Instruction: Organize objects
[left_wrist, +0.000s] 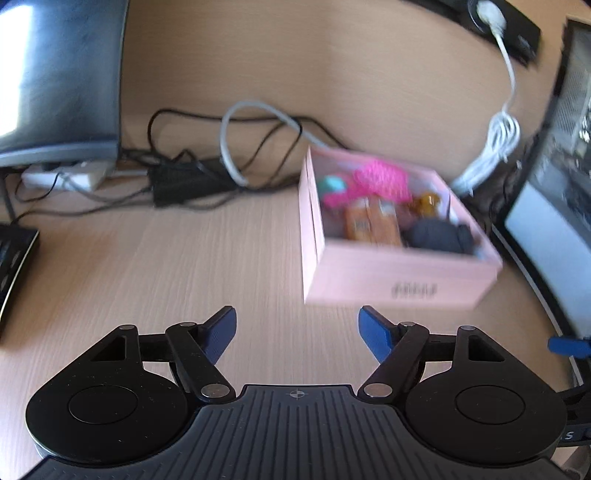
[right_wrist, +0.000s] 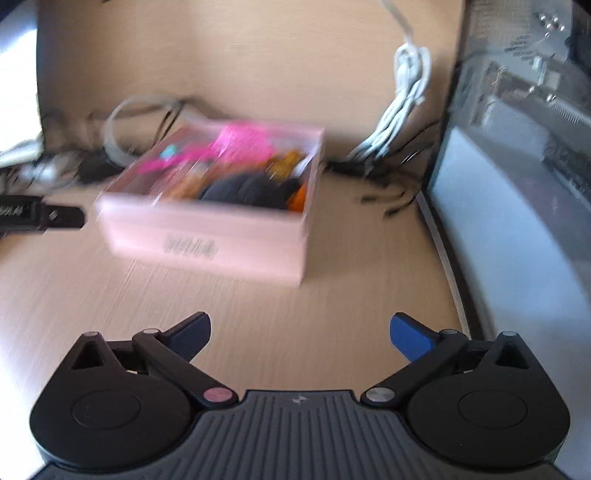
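Left hand-held gripper (left_wrist: 297, 330): blue fingers (left_wrist: 375, 332) apart, nothing between them, up over bare counter
Right hand-held gripper (right_wrist: 300, 334): blue fingers (right_wrist: 410, 338) spread very wide, nothing between them, also over bare counter
Counter (left_wrist: 155, 266): light wood with fine lines, bare in front of both grippers
Pink box (left_wrist: 391, 273): open on top, sitting on the counter past the fingertips, ahead and to the right in the left view, ahead and to the left in the right view; dark writing on the front wall, too blurry to read
Inside the box: bright pink stringy thing (left_wrist: 380, 177) at the back, small teal thing (left_wrist: 332, 184) beside it, orange packet (left_wrist: 371, 221) in the middle, brown little bottle (left_wrist: 428, 203), dark round thing (left_wrist: 436, 234) at the front right corner
Behind the box: black wires (left_wrist: 258, 144) and a grey cable loop (left_wrist: 236, 122) lying along the wooden wall, black power brick (left_wrist: 188, 181) among them
White cord (left_wrist: 491, 147): bundled up, hanging down the wall, just right of the box
Left side, far: dark screen (left_wrist: 59, 74) standing up
Right side: tall computer case (right_wrist: 517, 184) with a see-through side, close to the box
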